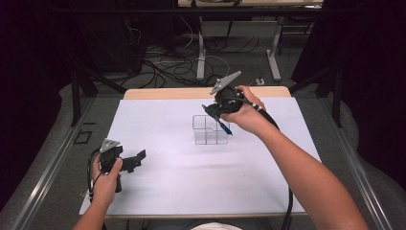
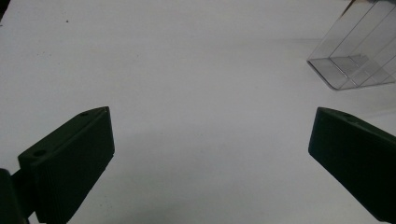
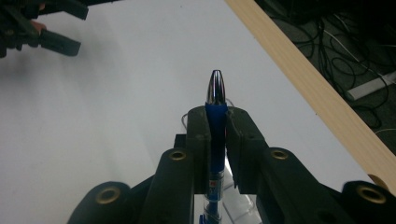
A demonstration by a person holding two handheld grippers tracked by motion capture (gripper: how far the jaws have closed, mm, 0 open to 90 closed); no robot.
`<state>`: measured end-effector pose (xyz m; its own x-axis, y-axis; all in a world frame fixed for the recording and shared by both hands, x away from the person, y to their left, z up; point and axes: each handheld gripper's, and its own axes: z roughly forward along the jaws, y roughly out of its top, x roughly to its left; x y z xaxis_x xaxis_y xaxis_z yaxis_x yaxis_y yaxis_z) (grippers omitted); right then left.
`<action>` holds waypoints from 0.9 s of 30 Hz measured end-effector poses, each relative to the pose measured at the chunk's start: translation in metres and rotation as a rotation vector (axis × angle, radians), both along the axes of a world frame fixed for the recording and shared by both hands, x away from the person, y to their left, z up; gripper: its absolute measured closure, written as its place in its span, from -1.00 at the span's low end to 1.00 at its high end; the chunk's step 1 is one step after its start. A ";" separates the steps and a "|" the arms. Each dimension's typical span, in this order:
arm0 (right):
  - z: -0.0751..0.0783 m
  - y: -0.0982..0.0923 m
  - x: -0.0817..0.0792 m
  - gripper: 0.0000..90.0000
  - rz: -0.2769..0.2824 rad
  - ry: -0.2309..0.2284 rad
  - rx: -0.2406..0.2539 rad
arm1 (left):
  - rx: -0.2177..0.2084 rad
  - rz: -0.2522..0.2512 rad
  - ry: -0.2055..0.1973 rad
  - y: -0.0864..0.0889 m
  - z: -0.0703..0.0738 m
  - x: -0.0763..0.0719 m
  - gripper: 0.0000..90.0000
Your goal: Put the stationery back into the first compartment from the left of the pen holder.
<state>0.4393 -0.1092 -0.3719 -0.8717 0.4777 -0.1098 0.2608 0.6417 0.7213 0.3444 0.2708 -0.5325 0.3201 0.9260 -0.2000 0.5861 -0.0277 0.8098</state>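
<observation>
The desk [image 1: 158, 191], covered by a white sheet with a strip of pale wood showing along its far edge, carries a clear plastic organiser [image 1: 209, 129] of several open-topped compartments near its centre; the same organiser [image 2: 359, 60] appears at the upper right of the left gripper view. The right gripper [image 1: 214, 111] hangs just above the organiser's far right side, its fingers [image 3: 198, 135] clamped on a blue pen [image 1: 224, 126] whose barrel slants down toward the compartments; in the right gripper view the pen [image 3: 215, 116] runs straight between the pads, its chrome tip standing clear beyond them. The left gripper [image 1: 139, 158] rests low over the near left of the desk, well apart from the organiser, fingers [image 2: 70, 163] spread wide with nothing between them. The step in hand appears to be setting the pen into a compartment. To do it well, the lower end of the pen should be brought squarely over one opening, the barrel tipped closer to upright, and lowered until it passes the rim before the grip is eased; the light organiser may slide if its wall is struck, so the idle left gripper could steady it.
</observation>
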 end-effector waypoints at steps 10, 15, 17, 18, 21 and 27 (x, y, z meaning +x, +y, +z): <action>0.004 0.012 0.005 0.78 -0.033 -0.082 0.109 | 0.001 0.001 0.001 0.001 0.000 0.000 -0.99; 0.004 0.018 0.008 0.78 -0.045 -0.109 0.160 | -0.001 0.004 0.001 0.001 0.000 0.000 -0.99; 0.004 0.020 0.009 0.78 -0.052 -0.117 0.178 | -0.003 0.006 0.001 0.001 0.000 0.000 -0.99; 0.004 0.021 0.009 0.78 -0.052 -0.122 0.186 | -0.005 0.007 0.003 0.001 0.000 0.000 -0.99; 0.003 0.024 0.010 0.78 -0.056 -0.136 0.205 | -0.007 0.009 0.006 0.001 0.000 0.000 -0.99; 0.001 0.029 0.012 0.78 -0.075 -0.149 0.267 | -0.005 0.011 0.005 0.002 0.001 0.000 -0.99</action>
